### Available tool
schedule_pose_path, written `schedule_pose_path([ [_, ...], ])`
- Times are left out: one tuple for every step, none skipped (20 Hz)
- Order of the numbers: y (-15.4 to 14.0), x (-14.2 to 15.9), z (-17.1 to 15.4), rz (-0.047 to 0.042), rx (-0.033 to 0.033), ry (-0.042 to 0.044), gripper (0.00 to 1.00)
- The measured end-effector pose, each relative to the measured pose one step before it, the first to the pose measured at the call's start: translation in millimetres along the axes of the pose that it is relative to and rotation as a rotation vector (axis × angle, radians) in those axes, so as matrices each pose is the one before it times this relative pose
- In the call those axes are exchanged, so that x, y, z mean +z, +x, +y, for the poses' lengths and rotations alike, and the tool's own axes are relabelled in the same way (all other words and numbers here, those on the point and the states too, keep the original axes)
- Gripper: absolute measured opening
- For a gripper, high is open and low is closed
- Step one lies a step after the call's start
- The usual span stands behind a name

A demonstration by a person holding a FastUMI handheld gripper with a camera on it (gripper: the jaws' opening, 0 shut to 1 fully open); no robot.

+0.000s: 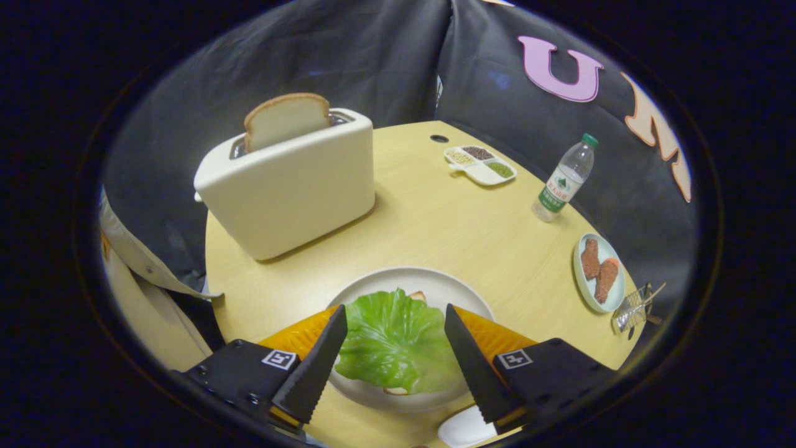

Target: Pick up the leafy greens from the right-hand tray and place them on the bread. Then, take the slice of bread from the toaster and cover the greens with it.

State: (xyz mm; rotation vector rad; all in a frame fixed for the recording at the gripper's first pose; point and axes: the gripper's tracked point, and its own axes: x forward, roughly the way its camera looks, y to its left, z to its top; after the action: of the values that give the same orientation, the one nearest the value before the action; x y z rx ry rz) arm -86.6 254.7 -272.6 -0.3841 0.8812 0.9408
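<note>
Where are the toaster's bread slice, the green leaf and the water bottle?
Bread slice (287, 119): gripper view, on its flat face above the toaster's slot.
Green leaf (395, 339): gripper view, on its middle, lying on the plate between the open jaws.
Water bottle (563, 182): gripper view, on its label.

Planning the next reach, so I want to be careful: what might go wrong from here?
The lettuce leaf lies loose on the bread on the plate, between the open gripper fingers; lifting away carelessly might drag it off. The bread slice stands tall in the toaster; a tilted grab may jam it or tip the toaster.
</note>
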Motion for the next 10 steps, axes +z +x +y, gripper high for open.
schedule_pose_path([
  [-3.08, 8.17, 2.46, -0.00842, 0.00118, 0.00276, 1.0],
  [-3.71, 9.81, 2.06, -0.00899, 0.00151, 0.0016, 1.0],
  [-3.08, 9.02, 3.03, -0.00929, 0.00176, 0.00157, 1.0],
  [-2.4, 9.61, 3.31, -0.00995, 0.00331, 0.00214, 1.0],
  [-2.13, 8.95, 4.43, -0.00905, 0.0047, 0.00377, 1.0],
  [-2.78, 9.41, 3.54, -0.01054, 0.00256, 0.00332, 1.0],
  [-1.28, 8.77, 3.56, -0.00862, 0.00491, 0.00394, 1.0],
  [-1.17, 8.26, 3.72, -0.00875, 0.00501, 0.00469, 1.0],
  [-0.95, 7.58, 4.12, -0.00656, 0.00555, 0.00627, 1.0],
  [-0.68, 7.18, 4.26, -0.00486, 0.00754, 0.0097, 1.0],
])
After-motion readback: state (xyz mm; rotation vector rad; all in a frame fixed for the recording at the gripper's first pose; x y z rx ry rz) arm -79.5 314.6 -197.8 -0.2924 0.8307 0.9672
